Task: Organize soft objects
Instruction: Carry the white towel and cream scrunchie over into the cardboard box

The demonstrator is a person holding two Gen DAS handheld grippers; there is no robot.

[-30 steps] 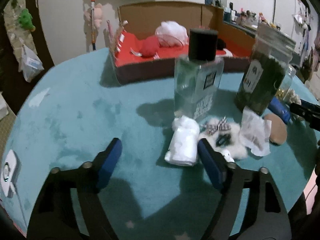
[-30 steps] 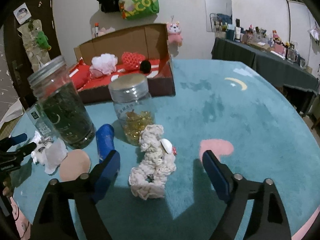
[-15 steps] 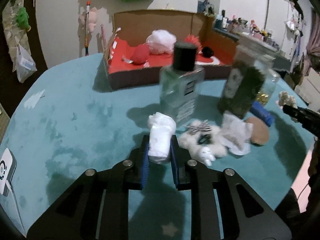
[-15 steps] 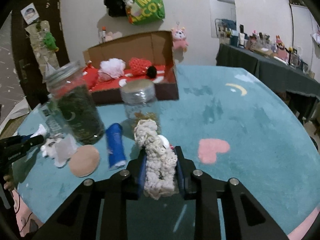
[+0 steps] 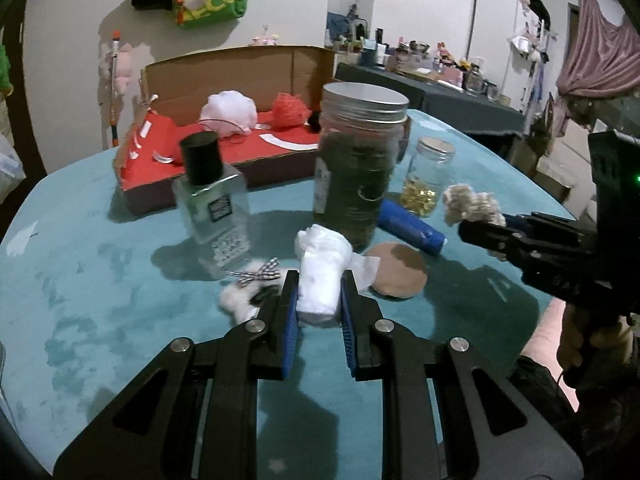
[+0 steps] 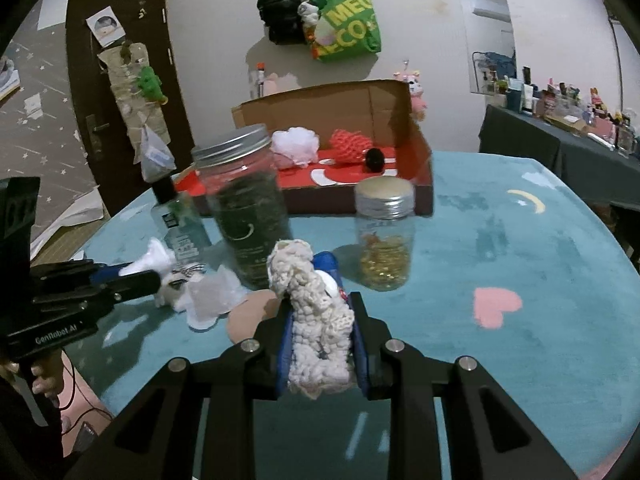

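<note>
White cloth roll [image 5: 321, 280] upright between clamped left gripper [image 5: 319, 312], knitted cream piece [image 6: 318, 320] lengthwise in clamped right gripper [image 6: 320, 340].

left wrist: close, tilted down over table [image 5: 100, 280] | right wrist: same | shared: box [image 6: 420, 184]

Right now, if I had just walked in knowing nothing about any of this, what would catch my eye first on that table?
Two black claws, each squeezing something soft: the left claw is shut on a rolled white cloth, the right claw on a cream crocheted bundle. Behind them on the teal tablecloth stands a tall glass jar of dark green contents, and further back an open cardboard box with a red lining holds a white puff and a red one.
</note>
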